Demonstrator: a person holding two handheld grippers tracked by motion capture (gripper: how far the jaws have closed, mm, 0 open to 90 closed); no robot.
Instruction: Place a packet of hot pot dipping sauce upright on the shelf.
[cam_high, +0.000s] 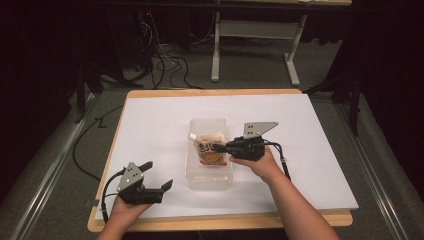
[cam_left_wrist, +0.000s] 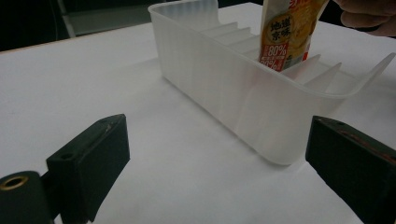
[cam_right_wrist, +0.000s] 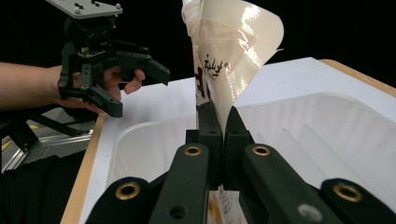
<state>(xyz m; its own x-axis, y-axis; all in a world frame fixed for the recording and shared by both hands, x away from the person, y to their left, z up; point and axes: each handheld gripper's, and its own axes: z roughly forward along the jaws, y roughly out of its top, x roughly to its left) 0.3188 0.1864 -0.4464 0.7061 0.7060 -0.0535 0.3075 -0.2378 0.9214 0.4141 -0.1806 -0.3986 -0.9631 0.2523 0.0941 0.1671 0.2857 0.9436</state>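
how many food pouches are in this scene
1. The food pouch stands upright in the clear plastic bin mid-table, pinched between the jaws of the right gripper. Another lying low behind the bin's frosted walls might be hidden.

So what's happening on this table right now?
A person works with tongs in each hand. The right tongs are shut on a printed food pouch and hold it upright over a clear ribbed plastic bin in the middle of the white table, with the pouch's lower end down between the bin's dividers. The left tongs sit open near the table's front edge, apart from the bin and holding nothing.
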